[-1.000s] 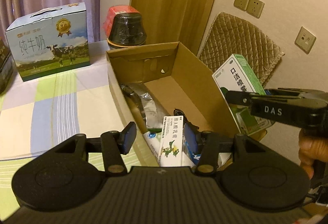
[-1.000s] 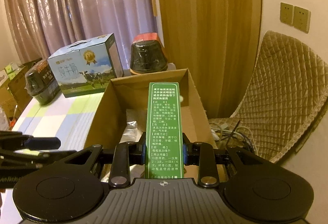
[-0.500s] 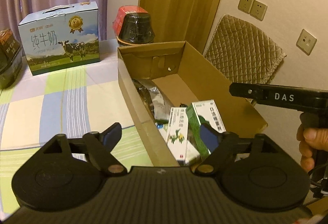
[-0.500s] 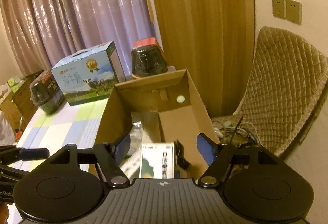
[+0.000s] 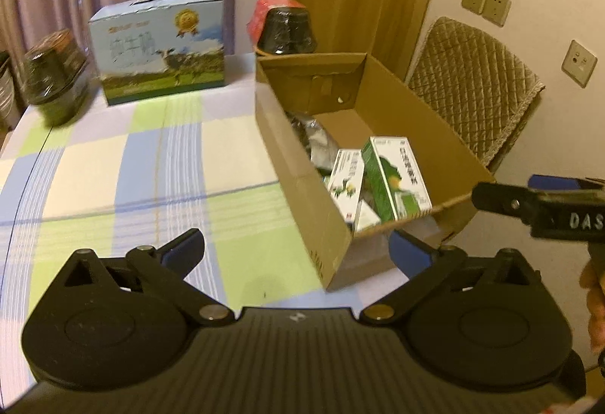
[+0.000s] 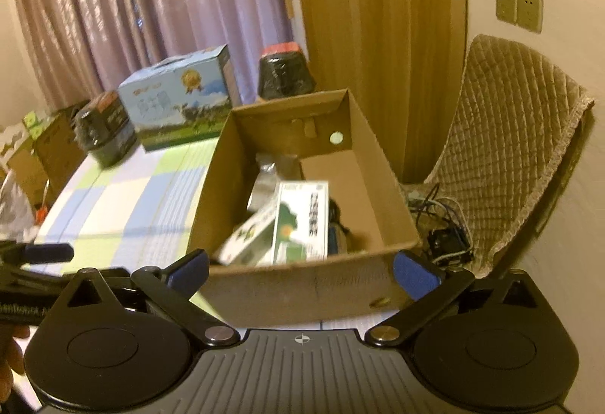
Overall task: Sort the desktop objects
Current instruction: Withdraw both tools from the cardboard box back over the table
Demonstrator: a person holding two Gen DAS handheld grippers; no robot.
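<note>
An open cardboard box (image 5: 302,164) stands on the checked tablecloth (image 5: 151,168). Inside it lie a green-and-white medicine box (image 5: 397,179), a slim white box (image 5: 346,179) and a silver foil bag (image 5: 317,137). My left gripper (image 5: 297,251) hovers in front of the box's near left corner, its jaws opening wide with nothing between them. My right gripper (image 6: 302,272) sits just before the box's near wall (image 6: 302,285), jaws likewise opening and empty. From that side the green box (image 6: 302,221) leans on the white box (image 6: 245,236). One right finger (image 5: 503,202) shows beside the box.
A blue milk carton (image 5: 162,47) and two black wrapped tubs (image 5: 285,24) (image 5: 53,73) stand along the table's far side. A quilted chair (image 5: 472,88) is right of the box, with cables (image 6: 442,224) under it. A hand (image 5: 593,300) holds the right gripper.
The right gripper let go of the green box and the left of the white box; both lie in the cardboard box. Both grippers pulled back from it and their jaws spread wide.
</note>
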